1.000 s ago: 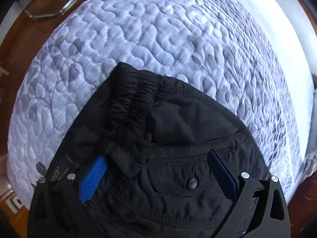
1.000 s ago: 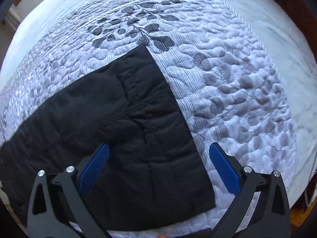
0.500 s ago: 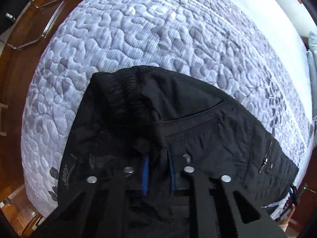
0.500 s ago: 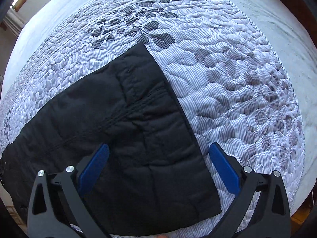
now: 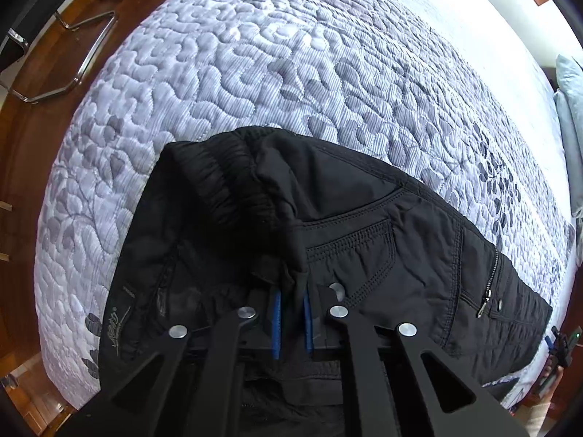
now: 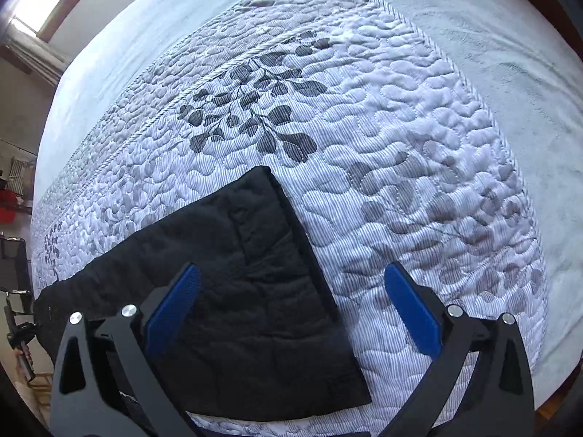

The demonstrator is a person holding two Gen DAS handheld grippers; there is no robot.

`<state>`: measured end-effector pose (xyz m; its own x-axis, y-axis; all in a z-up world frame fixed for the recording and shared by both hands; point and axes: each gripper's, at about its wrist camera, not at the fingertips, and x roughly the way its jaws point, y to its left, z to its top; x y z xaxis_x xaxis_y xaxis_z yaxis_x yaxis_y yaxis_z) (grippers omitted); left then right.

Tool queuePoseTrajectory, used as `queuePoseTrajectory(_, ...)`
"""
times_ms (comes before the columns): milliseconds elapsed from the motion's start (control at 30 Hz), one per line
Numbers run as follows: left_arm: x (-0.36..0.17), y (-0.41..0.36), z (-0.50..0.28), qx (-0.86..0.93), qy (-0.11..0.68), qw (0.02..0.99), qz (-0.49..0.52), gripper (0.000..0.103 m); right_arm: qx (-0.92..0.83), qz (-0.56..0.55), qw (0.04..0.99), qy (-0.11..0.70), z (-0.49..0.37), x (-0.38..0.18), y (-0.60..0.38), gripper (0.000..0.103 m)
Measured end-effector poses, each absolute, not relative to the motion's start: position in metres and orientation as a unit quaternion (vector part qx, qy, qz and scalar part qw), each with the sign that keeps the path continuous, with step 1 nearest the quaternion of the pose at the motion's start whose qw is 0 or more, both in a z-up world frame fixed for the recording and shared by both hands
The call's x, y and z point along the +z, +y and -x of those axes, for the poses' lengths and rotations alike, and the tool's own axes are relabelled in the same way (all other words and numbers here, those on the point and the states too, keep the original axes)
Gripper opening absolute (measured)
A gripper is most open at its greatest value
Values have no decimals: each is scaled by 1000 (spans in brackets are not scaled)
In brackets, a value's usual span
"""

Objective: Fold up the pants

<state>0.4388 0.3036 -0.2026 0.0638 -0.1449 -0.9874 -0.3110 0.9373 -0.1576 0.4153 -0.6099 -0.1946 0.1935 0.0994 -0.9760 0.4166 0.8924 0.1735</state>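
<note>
Black pants lie on a quilted bedspread, waistband end in the left wrist view, with an elastic band, a stitched pocket and a zip. My left gripper points down at the waist and is shut on a pinch of black fabric beside the pocket, which rises into a small ridge between the blue pads. In the right wrist view the leg end of the pants lies flat. My right gripper hangs open above the hem corner, one blue finger over the fabric, the other over the bedspread.
The bed's near edge runs along the bottom of both views. Wooden floor and a chrome-framed chair stand beyond the bed's left side. A pale pillow lies at the right edge. The other gripper and a hand show at the far left.
My left gripper went from wide open to shut on the waist fabric and lifted it slightly. The right gripper stayed open and rose, so the leg end looks smaller.
</note>
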Motion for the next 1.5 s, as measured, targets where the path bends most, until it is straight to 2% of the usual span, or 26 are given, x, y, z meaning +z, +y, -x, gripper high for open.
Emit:
queuePoseTrajectory(367,-205,306,-449,71,686,706,159,9,-107,-143,748,639,-453,-226,-584,100)
queuePoseTrajectory(400,-206,304,-450,72,687,706,158,9,-112,-129,748,641,-456,-227,-581,95)
queuePoseTrajectory(433,-205,304,-451,74,687,706,157,9,-111,-121,748,643,-458,-228,-579,80)
queuePoseTrajectory(467,-206,303,-452,75,686,706,157,9,-108,-116,748,644,-459,-228,-578,75)
queuePoseTrajectory(500,-205,302,-453,76,685,708,155,9,-109,-114,748,645,-460,-227,-576,61)
queuePoseTrajectory(567,-204,299,-453,77,683,710,152,9,-113,-92,748,648,-461,-224,-571,44)
queuePoseTrajectory(600,-202,298,-453,79,681,712,150,9,-110,-79,749,648,-461,-220,-568,23)
queuePoseTrajectory(633,-201,297,-452,81,678,715,151,9,-105,-79,752,646,-460,-216,-567,13)
queuePoseTrajectory(667,-199,297,-451,82,675,717,151,9,-104,-78,755,642,-458,-212,-565,11)
queuePoseTrajectory(933,-166,308,-420,74,611,762,200,9,-88,-64,831,545,-427,-138,-548,8)
queuePoseTrajectory(1200,-112,303,-358,19,528,822,212,9,-46,-98,902,419,-334,-59,-542,8)
queuePoseTrajectory(1367,-88,313,-300,2,483,845,229,9,-52,-139,922,358,-257,-39,-552,8)
queuePoseTrajectory(1500,-84,325,-252,-10,461,852,248,10,-59,-171,921,345,-203,-42,-563,8)
